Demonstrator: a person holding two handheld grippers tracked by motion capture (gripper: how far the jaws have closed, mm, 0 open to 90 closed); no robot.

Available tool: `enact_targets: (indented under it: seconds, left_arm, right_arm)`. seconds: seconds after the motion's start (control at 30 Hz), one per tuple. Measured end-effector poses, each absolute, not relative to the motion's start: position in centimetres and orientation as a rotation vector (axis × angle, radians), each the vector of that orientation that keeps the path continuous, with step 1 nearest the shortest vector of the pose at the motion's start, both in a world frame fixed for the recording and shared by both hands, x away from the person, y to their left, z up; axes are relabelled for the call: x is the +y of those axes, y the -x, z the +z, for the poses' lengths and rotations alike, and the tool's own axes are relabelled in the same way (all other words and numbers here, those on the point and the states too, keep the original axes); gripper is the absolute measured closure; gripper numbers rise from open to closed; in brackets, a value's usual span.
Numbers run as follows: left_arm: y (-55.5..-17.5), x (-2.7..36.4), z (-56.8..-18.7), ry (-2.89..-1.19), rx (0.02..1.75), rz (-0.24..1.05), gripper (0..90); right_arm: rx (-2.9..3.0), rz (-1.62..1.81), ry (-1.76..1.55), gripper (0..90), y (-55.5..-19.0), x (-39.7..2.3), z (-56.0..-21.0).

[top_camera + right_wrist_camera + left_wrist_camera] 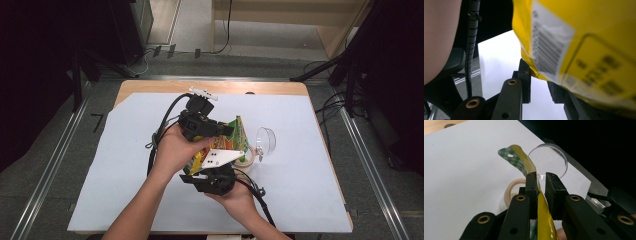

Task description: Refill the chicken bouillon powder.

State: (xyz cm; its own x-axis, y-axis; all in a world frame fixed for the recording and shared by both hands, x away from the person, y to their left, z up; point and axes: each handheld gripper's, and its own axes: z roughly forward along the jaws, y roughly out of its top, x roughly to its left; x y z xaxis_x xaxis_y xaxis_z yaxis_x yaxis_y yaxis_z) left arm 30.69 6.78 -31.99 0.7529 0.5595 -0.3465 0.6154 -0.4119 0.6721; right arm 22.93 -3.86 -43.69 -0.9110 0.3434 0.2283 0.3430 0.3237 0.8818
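High view: I had both grippers over the middle of the white sheet [125,165] on the table [150,86], w/ the yellow snack packet [239,134] held between them. Left gripper [226,130] came at the packet from its left side, right gripper [202,167] sat just below it, nearer me, grey plate on top. A roll of tape [248,159] lay right of the packet's lower end, partly hidden by it. A clear round cup [266,141] lay on its side just right of the packet, close to the tape roll.

Left gripper view: my left gripper [541,180] was clamped on the packet [544,215], the jaws nearly together w/ the yellow film edge pinched between them. The packet's green-checked top [512,157] curled up and away beyond the jaw tips. The tape roll [514,190] lay on the sheet [461,175] just left of the jaws, the clear cup [549,160] right behind the packet's edge.

Right gripper view: the packet [586,40] loomed close, barcode side facing the cam, blurred. Its lower corner sat between my right gripper's [540,71] jaws; left jaw touched the corner, right jaw was mostly hidden under the film, so I read it as gripped there. White sheet [499,57] showed behind the packet.
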Motion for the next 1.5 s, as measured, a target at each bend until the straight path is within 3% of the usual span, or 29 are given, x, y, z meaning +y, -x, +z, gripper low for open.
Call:
enact_targets:
  seconds: [0.5,0.93,1.5]
  left_arm:
    - [-32.4,7.6,-33.0,-2.069,0.913,-0.166,80.6]
    - [-31.6,7.2,-32.3,-2.091,0.905,-0.081,80.7]
    - [-32.4,7.4,-32.4,-2.072,0.925,-0.115,80.8]
  right_arm:
    - [2.589,1.706,-0.686,75.4,-23.3,-3.8,-43.7]
    - [2.590,1.716,-0.677,75.6,-23.6,-3.6,-43.6]
    - [2.592,1.658,-0.647,75.4,-24.0,-3.7,-43.3]
